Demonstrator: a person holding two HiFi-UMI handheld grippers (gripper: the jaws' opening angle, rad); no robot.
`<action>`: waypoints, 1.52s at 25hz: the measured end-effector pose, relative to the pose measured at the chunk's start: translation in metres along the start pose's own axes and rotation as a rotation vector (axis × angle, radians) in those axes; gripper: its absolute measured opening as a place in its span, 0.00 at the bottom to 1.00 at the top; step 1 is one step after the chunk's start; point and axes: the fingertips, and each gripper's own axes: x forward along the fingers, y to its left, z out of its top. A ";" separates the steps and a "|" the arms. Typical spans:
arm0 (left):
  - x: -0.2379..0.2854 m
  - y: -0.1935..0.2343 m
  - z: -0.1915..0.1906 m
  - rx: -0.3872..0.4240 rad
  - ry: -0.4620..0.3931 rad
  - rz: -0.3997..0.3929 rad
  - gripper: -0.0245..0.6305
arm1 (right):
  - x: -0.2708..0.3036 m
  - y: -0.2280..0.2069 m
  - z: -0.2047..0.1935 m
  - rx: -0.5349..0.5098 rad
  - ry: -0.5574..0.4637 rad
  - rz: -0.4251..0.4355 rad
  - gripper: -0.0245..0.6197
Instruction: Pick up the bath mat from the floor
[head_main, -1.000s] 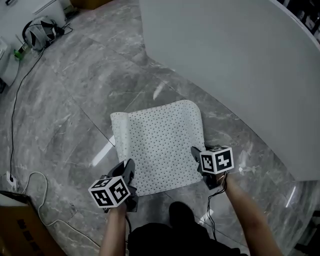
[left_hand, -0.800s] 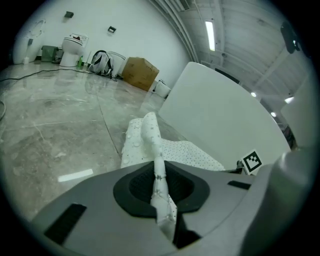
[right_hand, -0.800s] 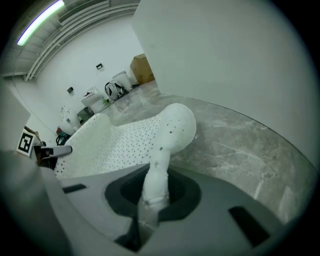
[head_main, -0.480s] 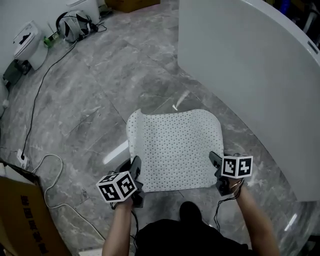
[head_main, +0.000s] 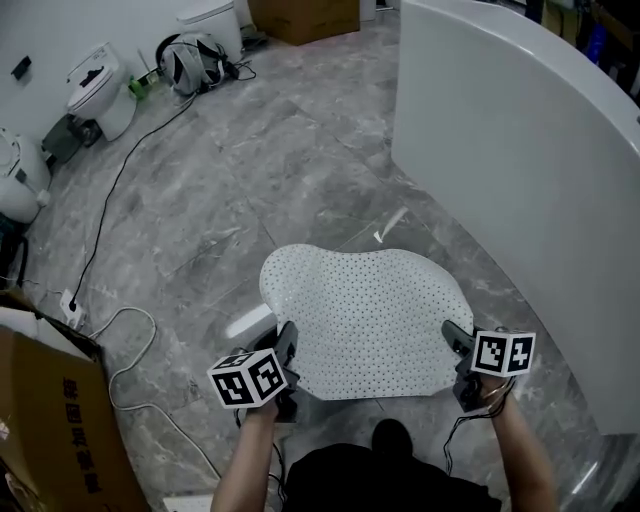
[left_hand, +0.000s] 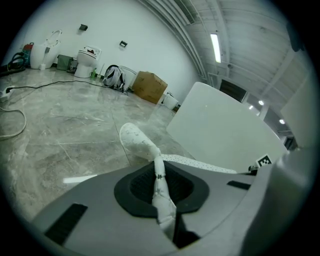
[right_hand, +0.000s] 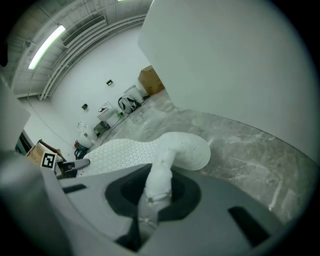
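A white bath mat (head_main: 370, 320) with small dark dots hangs spread between my two grippers above the grey marble floor. My left gripper (head_main: 286, 338) is shut on the mat's near left corner, and the fabric is pinched thin between its pads (left_hand: 160, 186). On the near right corner my right gripper (head_main: 456, 338) is shut too, with a bunched fold squeezed in its jaws (right_hand: 157, 189). The far edge of the mat (left_hand: 136, 141) curls downward, and its far right corner (right_hand: 187, 149) droops in the right gripper view.
A tall curved white wall (head_main: 520, 150) stands close on the right. A cardboard box (head_main: 45, 420) sits at the near left, with a white cable (head_main: 122, 345) looping on the floor beside it. A toilet (head_main: 95, 82), a bag (head_main: 195, 58) and another box (head_main: 302, 15) lie far back.
Both grippers have risen with the mat, which has come off the floor and now sags between them. The view has pulled back, showing more of the room.
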 end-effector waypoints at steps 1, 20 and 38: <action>-0.002 -0.002 0.002 0.003 -0.001 0.000 0.08 | -0.001 0.003 0.004 -0.001 0.004 0.009 0.08; -0.138 -0.079 0.107 -0.135 -0.023 0.084 0.08 | -0.107 0.141 0.108 -0.016 0.106 0.057 0.08; -0.320 -0.168 0.258 -0.314 -0.066 0.271 0.08 | -0.221 0.318 0.222 -0.063 0.268 0.172 0.08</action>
